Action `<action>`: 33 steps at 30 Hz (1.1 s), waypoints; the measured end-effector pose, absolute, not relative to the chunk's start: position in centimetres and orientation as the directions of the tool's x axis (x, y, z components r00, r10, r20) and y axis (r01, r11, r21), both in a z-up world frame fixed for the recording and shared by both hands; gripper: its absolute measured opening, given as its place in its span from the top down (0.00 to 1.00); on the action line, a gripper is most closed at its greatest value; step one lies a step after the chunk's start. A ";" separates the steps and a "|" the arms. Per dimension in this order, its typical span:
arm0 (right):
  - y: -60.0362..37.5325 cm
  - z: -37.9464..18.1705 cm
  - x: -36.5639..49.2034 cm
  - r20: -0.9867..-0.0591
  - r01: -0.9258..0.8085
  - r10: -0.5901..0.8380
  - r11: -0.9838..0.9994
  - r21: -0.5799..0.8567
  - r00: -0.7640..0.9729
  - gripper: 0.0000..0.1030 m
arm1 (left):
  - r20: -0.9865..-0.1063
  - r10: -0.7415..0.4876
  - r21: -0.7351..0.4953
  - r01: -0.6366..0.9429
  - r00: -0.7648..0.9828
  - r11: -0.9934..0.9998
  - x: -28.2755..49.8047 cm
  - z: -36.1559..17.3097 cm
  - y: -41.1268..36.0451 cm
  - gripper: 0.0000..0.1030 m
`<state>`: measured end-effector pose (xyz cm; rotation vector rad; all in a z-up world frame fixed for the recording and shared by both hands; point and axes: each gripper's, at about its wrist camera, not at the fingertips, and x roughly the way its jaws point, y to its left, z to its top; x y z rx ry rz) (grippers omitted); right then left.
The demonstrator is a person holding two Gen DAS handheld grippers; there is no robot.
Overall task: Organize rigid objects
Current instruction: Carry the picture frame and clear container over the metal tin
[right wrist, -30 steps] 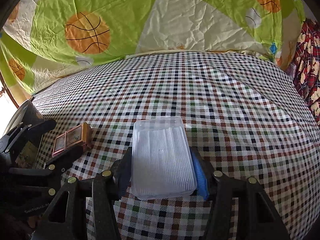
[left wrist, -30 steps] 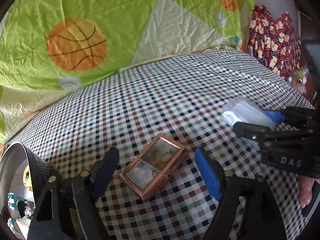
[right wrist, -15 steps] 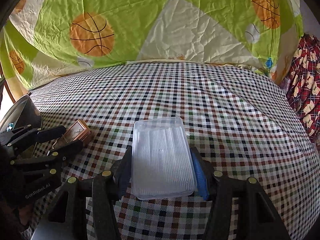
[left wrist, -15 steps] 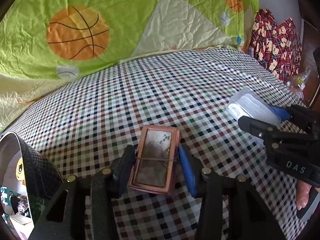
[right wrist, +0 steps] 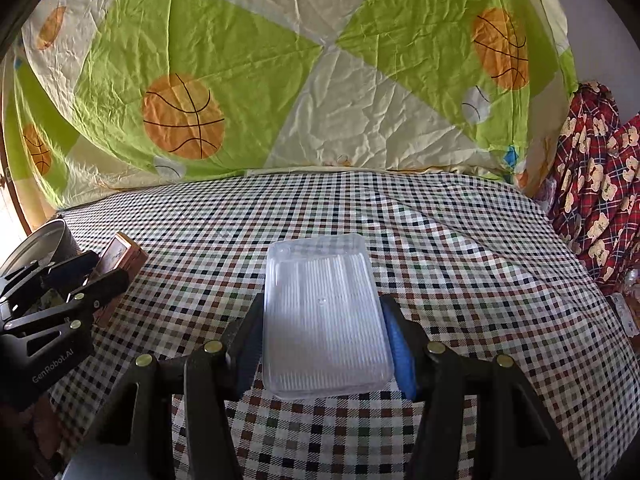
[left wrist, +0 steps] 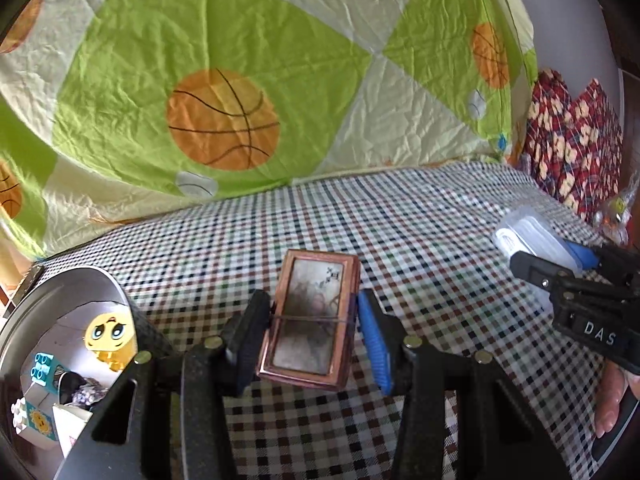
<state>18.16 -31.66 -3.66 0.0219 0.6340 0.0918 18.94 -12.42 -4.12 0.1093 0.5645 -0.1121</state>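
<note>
Copper-edged box (left wrist: pixel 312 320), clear ribbed case (right wrist: pixel 324 320)

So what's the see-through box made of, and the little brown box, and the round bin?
The see-through box looks like clear plastic: ribbed, glossy, checks showing through. The little brown box seems to be card or wood with a coppery rim and a worn picture; hard to tell. The round bin looks like metal with a dull grey sheen inside.

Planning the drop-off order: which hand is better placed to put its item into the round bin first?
Left, probably: its jaws grip the copper-framed box right beside the round bin; the right gripper with the clear case is farther away.
</note>
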 end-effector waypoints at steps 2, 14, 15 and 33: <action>-32.0 -3.2 17.5 -0.561 -0.068 0.094 0.995 0.068 0.822 0.45 | -0.508 -0.069 0.063 0.117 0.859 0.991 18.4 -3.8 -12.0 0.56; -33.5 -1.1 13.5 -0.359 -0.002 0.051 0.991 0.135 0.932 0.44 | -0.391 -0.033 0.025 0.046 0.920 0.999 15.7 -2.7 -10.4 0.56; -33.4 -1.0 13.3 -0.348 -0.001 0.048 0.991 0.135 0.936 0.44 | -0.385 -0.029 0.018 0.039 0.922 0.999 15.5 -2.6 -10.1 0.56; -33.9 -0.1 10.6 -0.217 0.007 0.038 0.979 0.205 0.975 0.44 | -0.302 0.019 0.013 -0.016 0.953 1.000 12.2 -2.1 -8.2 0.56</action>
